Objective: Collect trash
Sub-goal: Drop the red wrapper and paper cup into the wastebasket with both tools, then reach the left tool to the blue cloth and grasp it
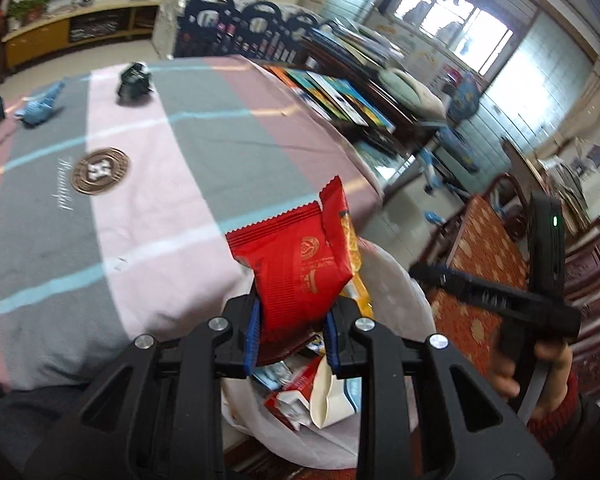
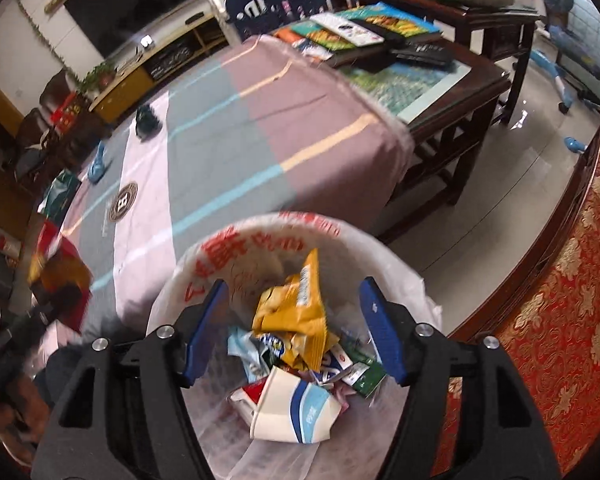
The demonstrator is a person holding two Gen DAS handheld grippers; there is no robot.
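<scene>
My left gripper (image 1: 293, 312) is shut on a red snack wrapper (image 1: 296, 264), held over the table's edge next to the white-bagged trash bin (image 1: 396, 280). My right gripper (image 2: 294, 284) hangs open over the bin (image 2: 260, 232), nothing between its blue pads (image 2: 208, 328). Inside the bin lie a yellow wrapper (image 2: 296, 312), a paper cup (image 2: 292, 412) and other scraps. On the striped tablecloth (image 1: 160, 168) lie a crumpled blue piece (image 1: 40, 106), a dark crumpled piece (image 1: 134, 80) and a green packet (image 2: 60, 196). The right gripper's black body (image 1: 496, 296) shows in the left wrist view, gripped by a hand (image 1: 540, 376).
A dark wooden side table (image 2: 440, 92) with books and magazines stands beyond the cloth-covered table. A red patterned seat (image 2: 560, 320) lies to the right of the bin. A low TV cabinet (image 1: 80, 28) and plastic stools (image 1: 236, 24) line the far side.
</scene>
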